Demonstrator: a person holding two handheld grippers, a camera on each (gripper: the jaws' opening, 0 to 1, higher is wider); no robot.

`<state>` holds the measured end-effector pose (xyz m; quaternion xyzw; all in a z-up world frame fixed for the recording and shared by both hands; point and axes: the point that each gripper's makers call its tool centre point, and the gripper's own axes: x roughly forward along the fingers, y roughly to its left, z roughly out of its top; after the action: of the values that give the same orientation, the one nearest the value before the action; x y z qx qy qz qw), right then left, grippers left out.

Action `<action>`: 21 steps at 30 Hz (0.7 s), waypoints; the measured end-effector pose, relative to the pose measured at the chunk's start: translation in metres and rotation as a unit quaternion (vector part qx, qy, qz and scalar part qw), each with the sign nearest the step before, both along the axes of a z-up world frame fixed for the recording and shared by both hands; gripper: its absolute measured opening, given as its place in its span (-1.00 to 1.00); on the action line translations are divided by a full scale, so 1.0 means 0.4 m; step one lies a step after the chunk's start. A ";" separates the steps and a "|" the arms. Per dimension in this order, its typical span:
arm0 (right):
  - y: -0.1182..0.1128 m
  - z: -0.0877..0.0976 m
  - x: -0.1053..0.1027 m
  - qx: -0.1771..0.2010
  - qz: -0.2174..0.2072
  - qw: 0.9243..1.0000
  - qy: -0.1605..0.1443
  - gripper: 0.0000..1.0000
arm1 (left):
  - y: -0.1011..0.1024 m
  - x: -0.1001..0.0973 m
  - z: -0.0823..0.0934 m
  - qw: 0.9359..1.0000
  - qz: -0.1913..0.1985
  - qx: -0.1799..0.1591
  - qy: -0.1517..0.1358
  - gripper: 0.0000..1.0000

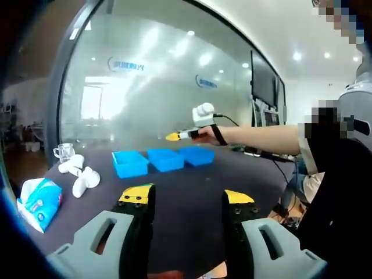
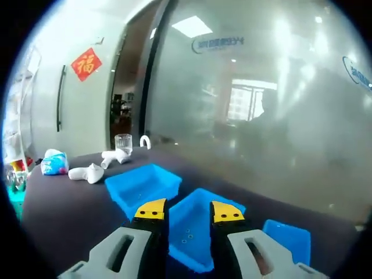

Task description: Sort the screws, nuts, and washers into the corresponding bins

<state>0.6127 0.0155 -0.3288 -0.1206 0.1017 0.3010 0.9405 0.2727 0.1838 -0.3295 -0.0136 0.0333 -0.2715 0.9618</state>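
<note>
In the left gripper view, the left gripper (image 1: 189, 200) holds its yellow-tipped grey jaws wide apart with nothing between them, low over the dark worktop (image 1: 192, 186). Beyond the jaw tips, well apart from them, three shallow blue plastic bins stand in a row on the worktop: the left blue bin (image 1: 130, 163), the middle blue bin (image 1: 165, 159) and the right blue bin (image 1: 196, 155). What lies inside them cannot be told from this view. Above the right end of the row a person's bare forearm (image 1: 256, 138) reaches in, carrying the right gripper (image 1: 173, 136), its yellow tips pointing towards the bins.

In the right gripper view, the right gripper (image 2: 183, 210) hangs just above the middle blue bin (image 2: 195, 229), jaws parted a moderate way and holding nothing. On that bin's floor, between the jaws, lie a few small pale ring-shaped pieces (image 2: 187, 235), too small to tell as washers or nuts. The left blue bin (image 2: 142, 187) looks bare inside; the right blue bin (image 2: 288, 241) shows just a corner.

Farther off stand white moulded plastic pieces (image 1: 80, 174), a clear glass cup (image 2: 123, 142) and a blue-and-white tissue packet (image 1: 39, 200). A frosted glass wall (image 1: 157, 87) rises behind the worktop.
</note>
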 end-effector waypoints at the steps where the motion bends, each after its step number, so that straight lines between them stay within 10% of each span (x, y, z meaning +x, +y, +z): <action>1: -0.004 -0.004 -0.014 -0.003 0.004 1.000 0.000 -0.51 | -0.001 0.001 -0.001 1.000 -0.001 -0.001 0.001 -0.12; 14: -0.056 -0.067 -0.241 -0.014 0.092 0.995 0.024 -0.51 | -0.021 -0.001 -0.018 1.000 -0.017 -0.005 0.013 -0.12; 21: -0.062 -0.122 -0.384 -0.087 0.184 0.977 0.057 -0.52 | -0.050 -0.008 -0.027 0.999 -0.035 0.005 0.018 -0.12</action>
<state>0.4590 -0.0092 -0.3778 -0.2013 0.1567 0.4650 0.8478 0.2694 0.1639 -0.3402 -0.0125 0.0525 -0.3045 0.9510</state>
